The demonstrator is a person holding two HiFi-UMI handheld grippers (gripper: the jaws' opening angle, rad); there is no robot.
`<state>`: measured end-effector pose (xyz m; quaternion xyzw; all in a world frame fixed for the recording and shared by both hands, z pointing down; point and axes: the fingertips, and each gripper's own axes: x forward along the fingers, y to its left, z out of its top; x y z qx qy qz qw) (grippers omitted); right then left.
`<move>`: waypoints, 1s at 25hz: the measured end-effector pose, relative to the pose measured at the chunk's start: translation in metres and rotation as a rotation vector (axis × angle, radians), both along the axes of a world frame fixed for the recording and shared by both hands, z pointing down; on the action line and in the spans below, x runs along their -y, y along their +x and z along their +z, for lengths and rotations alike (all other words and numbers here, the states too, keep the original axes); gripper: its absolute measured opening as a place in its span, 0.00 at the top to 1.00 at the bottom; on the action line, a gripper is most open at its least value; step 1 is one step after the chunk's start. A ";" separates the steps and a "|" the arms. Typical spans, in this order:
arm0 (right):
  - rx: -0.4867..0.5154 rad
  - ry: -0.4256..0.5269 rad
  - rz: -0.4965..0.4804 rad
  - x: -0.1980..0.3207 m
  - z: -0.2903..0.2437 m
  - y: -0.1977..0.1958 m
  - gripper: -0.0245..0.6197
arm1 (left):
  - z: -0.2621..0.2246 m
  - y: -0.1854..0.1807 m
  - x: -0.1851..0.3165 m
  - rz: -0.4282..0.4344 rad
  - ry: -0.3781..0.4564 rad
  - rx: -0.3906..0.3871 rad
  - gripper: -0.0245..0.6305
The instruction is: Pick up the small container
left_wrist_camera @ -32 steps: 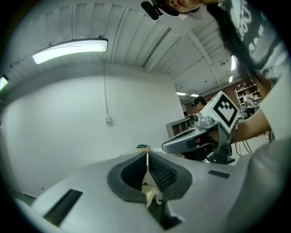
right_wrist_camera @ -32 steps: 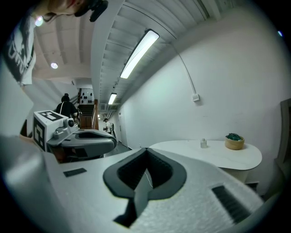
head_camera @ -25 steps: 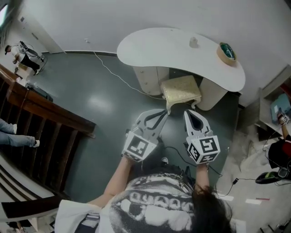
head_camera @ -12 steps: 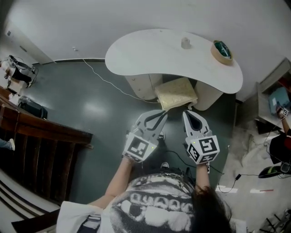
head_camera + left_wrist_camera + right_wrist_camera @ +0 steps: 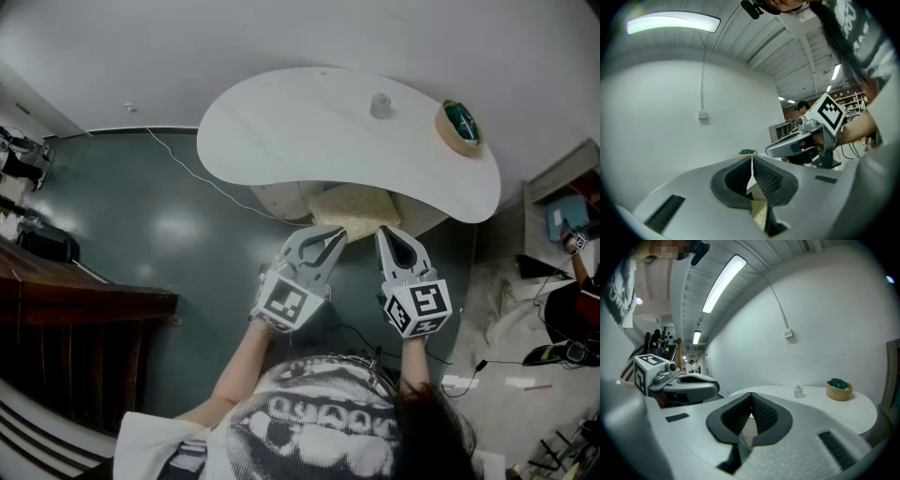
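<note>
Table [image 5: 281,141] = ref pt.
- small container [image 5: 380,105] on table, far side, ctr-rt
- bowl [image 5: 461,126] on table, rt of container, apart from it, nr rt end
- stool [image 5: 354,206] partly under table's near edge
- left gripper [image 5: 335,234] + right gripper [image 5: 388,232] side by side, just before near edge, over stool's front
- railing [image 5: 94,305] well left of table, on floor side

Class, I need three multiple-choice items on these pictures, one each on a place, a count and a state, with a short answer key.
1. Where does the small container stand?
A on the floor
B on the white table
C on the stool

2. How many things stand on that table?
A two
B four
C six

3. The right gripper is:
A wide open
B clamped on the container
C shut, empty

Answers:
1 B, it stands upright on the tabletop.
2 A, only the container and the bowl are there.
3 C, its pads meet with nothing between them.
</note>
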<state>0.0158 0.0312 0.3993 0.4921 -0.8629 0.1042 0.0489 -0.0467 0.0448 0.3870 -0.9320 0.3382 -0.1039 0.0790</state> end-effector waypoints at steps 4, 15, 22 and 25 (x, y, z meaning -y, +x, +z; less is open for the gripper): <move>-0.010 -0.014 0.027 0.037 0.004 -0.002 0.97 | 0.004 -0.003 0.038 0.029 -0.002 0.005 0.94; -0.042 -0.053 0.128 0.084 0.017 0.010 0.97 | 0.022 -0.005 0.092 0.115 -0.032 0.010 0.94; -0.059 -0.047 0.159 0.090 0.012 0.021 0.97 | 0.016 0.009 0.099 0.156 -0.017 -0.009 0.94; -0.048 -0.044 0.161 0.095 0.009 0.025 0.97 | 0.014 0.013 0.103 0.155 -0.016 -0.015 0.94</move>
